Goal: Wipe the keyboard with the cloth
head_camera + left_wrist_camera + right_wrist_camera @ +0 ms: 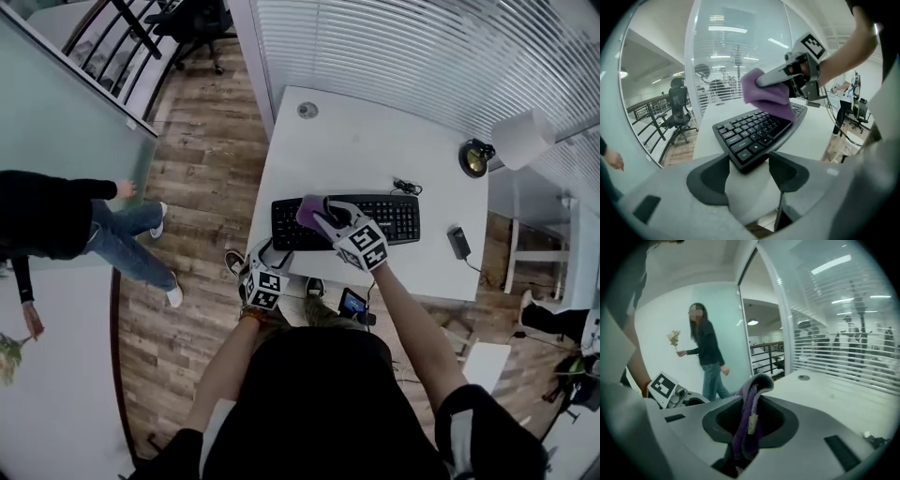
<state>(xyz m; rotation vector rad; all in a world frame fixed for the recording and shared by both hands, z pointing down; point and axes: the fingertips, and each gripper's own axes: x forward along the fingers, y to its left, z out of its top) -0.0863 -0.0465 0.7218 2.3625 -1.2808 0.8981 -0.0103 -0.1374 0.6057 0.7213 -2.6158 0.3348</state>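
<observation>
Cloth (751,399), purple and bunched, is clamped between the right gripper's (321,218) closed jaws. It drapes past their tips onto the left part of the black keyboard (394,217), directly beneath that gripper. Left gripper (748,165) sits nearer the body, to the right gripper's left, with its jaws spread wide. The keyboard's near left corner reaches in between them; whether either jaw touches it is unclear. From there the keyboard lies flat on the white table (356,141), stretching ahead of the left gripper. Beyond the right gripper's tips, past the table edge, a person (707,350) holds flowers.
</observation>
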